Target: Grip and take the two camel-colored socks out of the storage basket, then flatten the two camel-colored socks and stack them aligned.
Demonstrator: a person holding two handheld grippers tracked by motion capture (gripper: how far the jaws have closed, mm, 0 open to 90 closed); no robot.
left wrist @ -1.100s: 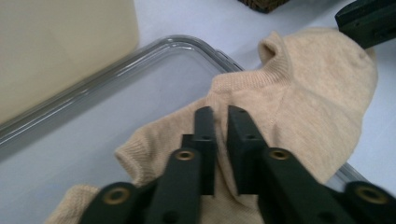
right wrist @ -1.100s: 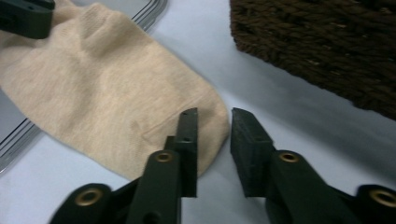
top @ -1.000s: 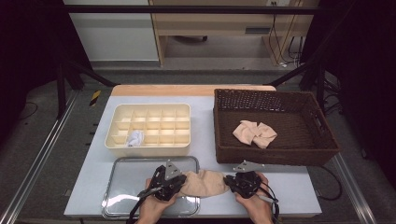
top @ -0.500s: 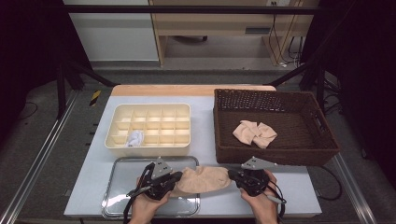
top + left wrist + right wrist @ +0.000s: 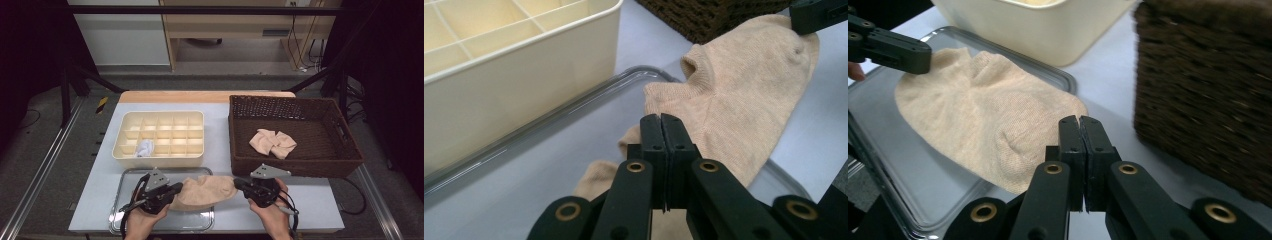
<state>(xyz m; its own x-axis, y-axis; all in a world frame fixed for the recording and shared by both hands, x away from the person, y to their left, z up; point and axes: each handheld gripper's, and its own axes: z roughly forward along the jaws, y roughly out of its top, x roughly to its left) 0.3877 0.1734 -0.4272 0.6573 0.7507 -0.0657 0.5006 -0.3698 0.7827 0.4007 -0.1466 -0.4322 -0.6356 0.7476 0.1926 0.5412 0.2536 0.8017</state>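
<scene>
The left gripper (image 5: 176,188) and right gripper (image 5: 240,183) each stay clenched on one end of the beige sock (image 5: 204,191), which now hangs stretched, probably just lifted off the metal tray (image 5: 120,220), ready for folding.

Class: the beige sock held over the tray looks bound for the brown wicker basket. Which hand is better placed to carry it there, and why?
Probably the right gripper: it pinches the sock at the end nearest the basket; the left gripper grips the far end over the tray.
</scene>
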